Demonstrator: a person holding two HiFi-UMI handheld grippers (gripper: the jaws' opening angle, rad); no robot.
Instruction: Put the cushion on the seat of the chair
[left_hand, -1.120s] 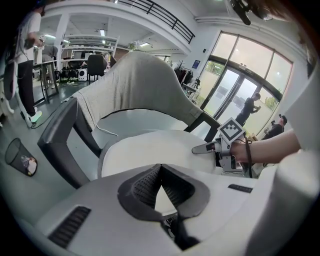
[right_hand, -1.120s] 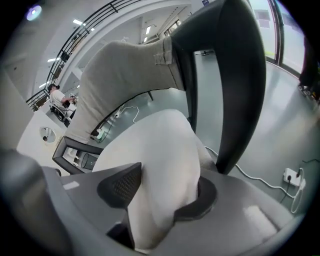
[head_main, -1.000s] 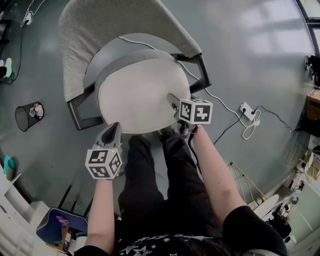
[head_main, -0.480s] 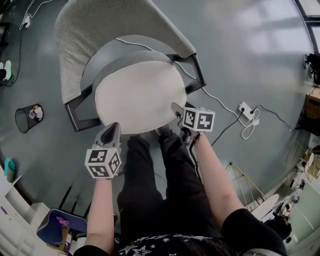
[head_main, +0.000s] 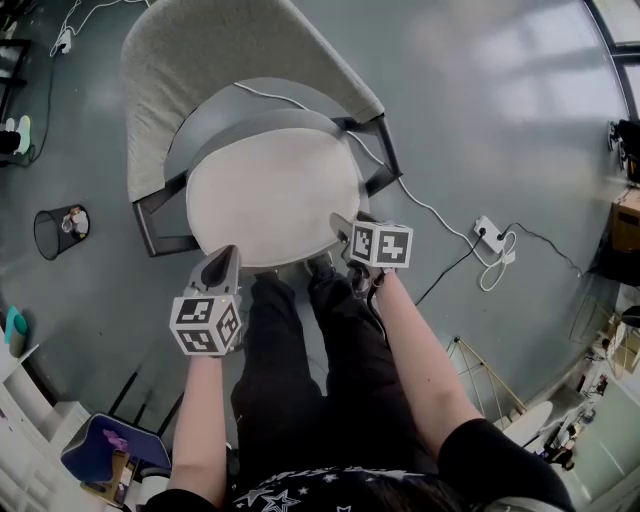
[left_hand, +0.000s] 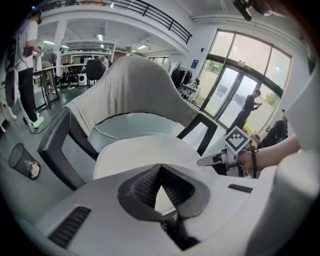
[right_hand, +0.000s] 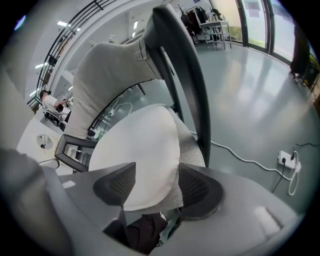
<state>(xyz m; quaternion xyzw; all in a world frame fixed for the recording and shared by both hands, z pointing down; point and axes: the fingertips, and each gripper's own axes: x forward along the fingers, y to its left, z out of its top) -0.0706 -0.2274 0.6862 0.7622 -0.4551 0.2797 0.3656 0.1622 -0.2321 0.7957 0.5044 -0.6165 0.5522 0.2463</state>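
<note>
The round off-white cushion (head_main: 272, 195) lies flat on the grey seat (right_hand: 192, 150) of the chair (head_main: 160, 215), below its curved fabric backrest (head_main: 200, 60). My right gripper (head_main: 342, 226) is at the cushion's front right edge, jaws wide but closing. In the right gripper view the cushion (right_hand: 142, 150) shows in the gap of that gripper (right_hand: 156, 182), and the pads do not press on it. My left gripper (head_main: 228, 255) hovers just off the front left edge. In the left gripper view this gripper (left_hand: 160, 167) has its tips together with nothing in them, the cushion (left_hand: 145, 152) beyond.
My legs (head_main: 300, 350) stand right against the chair's front. A wire bin (head_main: 55, 232) sits on the floor at left. A power strip (head_main: 490, 230) with its white cable lies at right, and the cable runs under the chair. A blue basket (head_main: 105, 450) is at lower left.
My right gripper has drawn back from over the cushion to its front right edge. The left gripper has stayed where it was.
</note>
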